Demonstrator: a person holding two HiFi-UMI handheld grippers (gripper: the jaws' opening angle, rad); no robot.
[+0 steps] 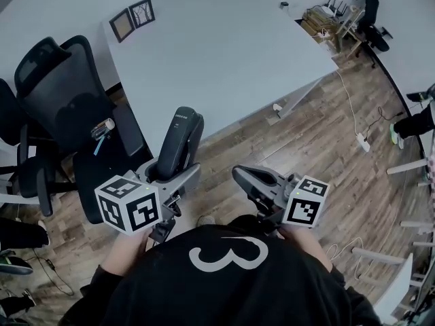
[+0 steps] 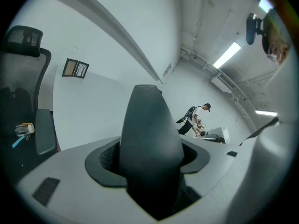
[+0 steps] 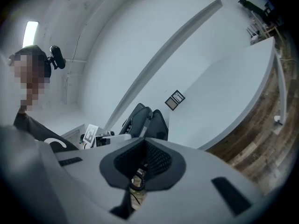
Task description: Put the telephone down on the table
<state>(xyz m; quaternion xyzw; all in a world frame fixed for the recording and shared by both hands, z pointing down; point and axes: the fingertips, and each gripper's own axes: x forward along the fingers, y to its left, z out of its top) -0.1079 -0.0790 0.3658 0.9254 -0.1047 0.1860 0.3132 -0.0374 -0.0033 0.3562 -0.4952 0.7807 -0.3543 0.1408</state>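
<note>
The telephone (image 1: 181, 136), a dark grey handset, stands upright in front of my body, over the wooden floor just short of the white table's (image 1: 224, 53) near edge. My left gripper (image 1: 165, 173) is shut on its lower end. In the left gripper view the telephone (image 2: 150, 139) rises straight up between the jaws and fills the middle. My right gripper (image 1: 247, 177) hangs to the right of it at the same height, shut with nothing in it. In the right gripper view the jaws (image 3: 139, 171) meet, and the telephone (image 3: 145, 122) shows beyond them.
Two small picture frames (image 1: 132, 17) lie at the table's far left corner. Black office chairs (image 1: 64, 80) stand at the left; one seat holds small items (image 1: 102, 128). A power strip and cable (image 1: 361, 140) lie on the floor at the right. A person (image 2: 194, 118) stands far off.
</note>
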